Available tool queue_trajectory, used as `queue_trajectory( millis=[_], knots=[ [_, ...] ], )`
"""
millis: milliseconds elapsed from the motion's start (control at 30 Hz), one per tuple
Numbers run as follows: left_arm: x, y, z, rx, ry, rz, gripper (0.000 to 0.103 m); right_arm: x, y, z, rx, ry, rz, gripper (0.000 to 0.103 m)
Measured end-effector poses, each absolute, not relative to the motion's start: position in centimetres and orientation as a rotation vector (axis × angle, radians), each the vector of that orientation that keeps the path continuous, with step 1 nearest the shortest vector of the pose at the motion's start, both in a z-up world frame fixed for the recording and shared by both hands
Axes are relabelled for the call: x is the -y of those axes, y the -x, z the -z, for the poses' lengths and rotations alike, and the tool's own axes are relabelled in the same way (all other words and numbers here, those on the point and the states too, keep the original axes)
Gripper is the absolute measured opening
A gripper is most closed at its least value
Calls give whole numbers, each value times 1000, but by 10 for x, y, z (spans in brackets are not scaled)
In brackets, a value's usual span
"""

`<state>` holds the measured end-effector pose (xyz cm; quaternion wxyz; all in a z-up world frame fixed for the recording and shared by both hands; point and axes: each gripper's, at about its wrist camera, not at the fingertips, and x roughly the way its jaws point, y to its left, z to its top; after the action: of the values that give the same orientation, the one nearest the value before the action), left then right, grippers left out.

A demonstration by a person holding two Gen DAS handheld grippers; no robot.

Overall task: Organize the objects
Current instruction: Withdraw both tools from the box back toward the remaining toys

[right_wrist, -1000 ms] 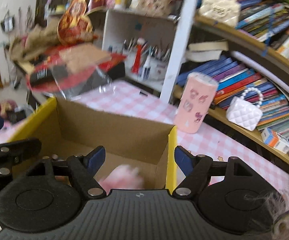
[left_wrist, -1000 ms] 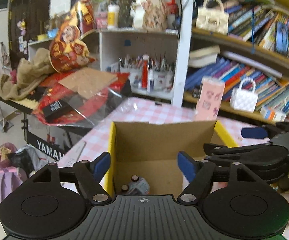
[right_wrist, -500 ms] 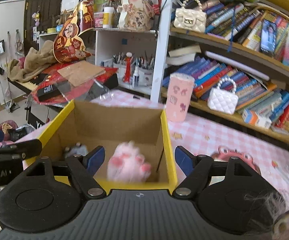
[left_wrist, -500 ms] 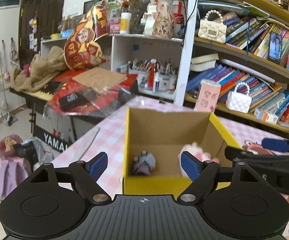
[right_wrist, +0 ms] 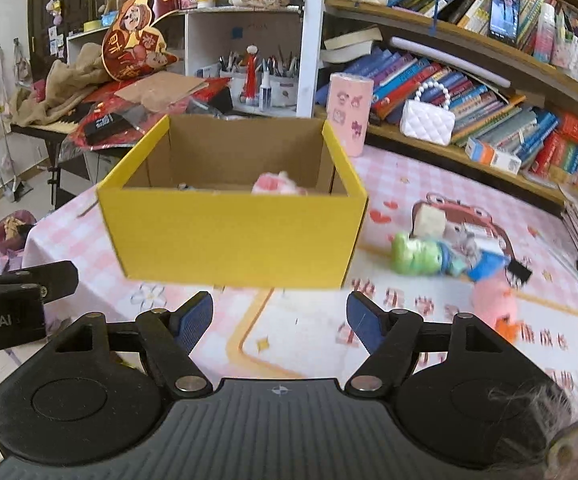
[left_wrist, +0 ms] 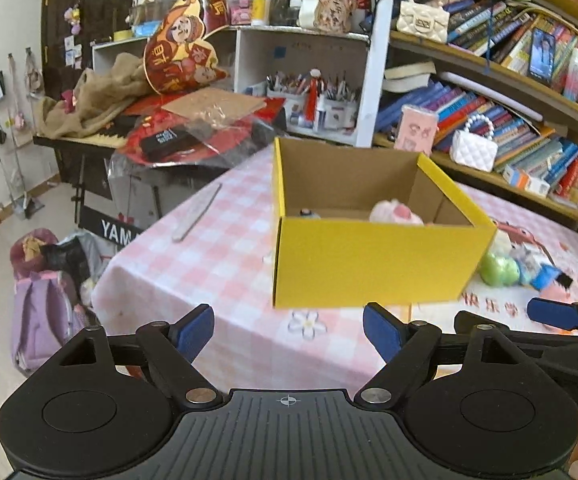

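Note:
A yellow cardboard box (left_wrist: pixel 369 264) (right_wrist: pixel 233 236) stands open on the pink checked table. Inside it lie a pink plush paw (left_wrist: pixel 395 213) (right_wrist: pixel 277 184) and a small grey toy (left_wrist: pixel 308 213), mostly hidden by the front wall. My left gripper (left_wrist: pixel 289 330) hovers in front of the box, open and empty. My right gripper (right_wrist: pixel 279 316) is also in front of it and apart from it, its jaws closing a little with nothing between them. Right of the box lie loose toys: a green one (right_wrist: pixel 415 254) (left_wrist: pixel 499 270), a beige block (right_wrist: pixel 429 220) and a pink plush (right_wrist: pixel 493 300).
A pink cylinder (right_wrist: pixel 349 114) and a white handbag (right_wrist: pixel 427 122) stand behind the box by crowded bookshelves (right_wrist: pixel 489 92). Left of the table are a cluttered keyboard stand (left_wrist: pixel 137 140) and a purple backpack (left_wrist: pixel 45 304) on the floor. The table's left edge (left_wrist: pixel 105 300) is close.
Both grippers have drawn back from over the box, which now shows whole. The pink plush left the right gripper's fingers and lies in the box.

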<state>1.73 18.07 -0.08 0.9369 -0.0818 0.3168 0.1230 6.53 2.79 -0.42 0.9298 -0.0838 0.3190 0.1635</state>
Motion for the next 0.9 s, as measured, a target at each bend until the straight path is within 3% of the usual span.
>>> queue_trajectory(
  millis=[333, 900],
  knots=[
    [-169, 5, 9, -693, 152, -201, 87, -5, -31, 10, -683, 141, -248, 82],
    [-119, 8, 15, -726, 68, -20, 91, 46, 1, 13, -706, 93, -71, 84]
  ],
)
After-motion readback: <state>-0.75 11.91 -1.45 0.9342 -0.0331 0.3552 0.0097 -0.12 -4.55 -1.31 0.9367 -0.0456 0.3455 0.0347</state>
